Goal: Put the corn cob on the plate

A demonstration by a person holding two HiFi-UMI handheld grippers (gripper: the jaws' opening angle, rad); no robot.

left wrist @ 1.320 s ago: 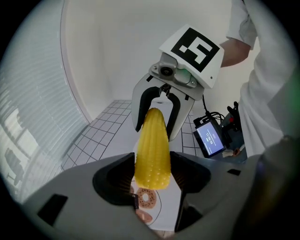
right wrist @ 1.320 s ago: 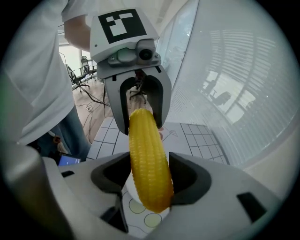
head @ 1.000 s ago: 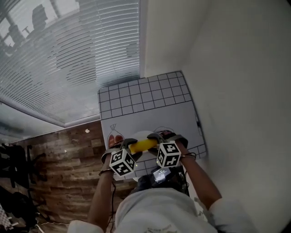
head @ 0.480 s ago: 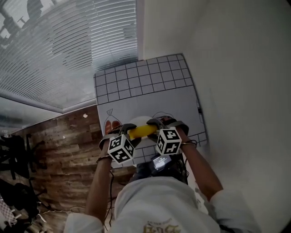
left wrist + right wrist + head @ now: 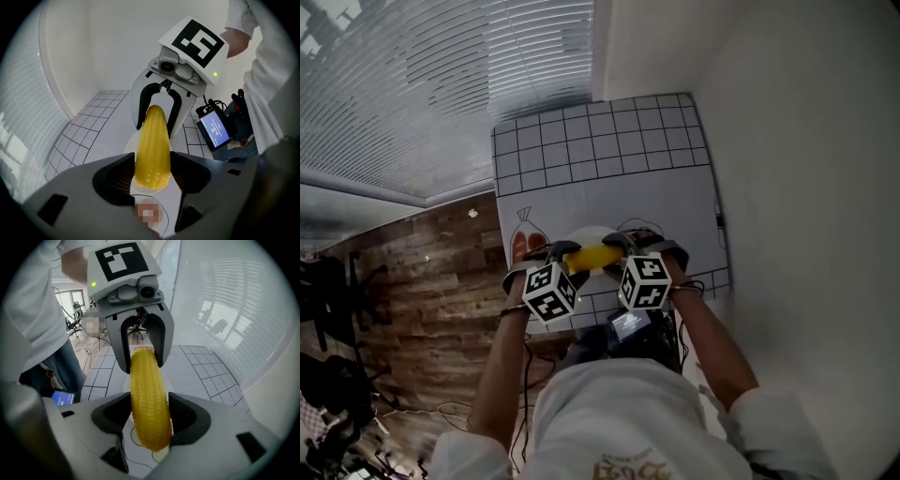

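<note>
I saw the white gridded table (image 5: 600, 155) bearing a white plate (image 5: 584, 233) near its front edge.

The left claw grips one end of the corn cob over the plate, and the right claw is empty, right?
No: the right gripper is not empty. The right gripper view shows its jaws clamped on the other end of the corn cob.

The left gripper (image 5: 152, 171) has its dark jaws closed on the near end of the corn cob (image 5: 153, 145). At the cob's far end the right gripper (image 5: 155, 126) straddles it. Just under the cob lies a white plate (image 5: 130, 146) on the gridded table (image 5: 93, 126). Right of the cob glows a small screen (image 5: 213, 131).
</note>
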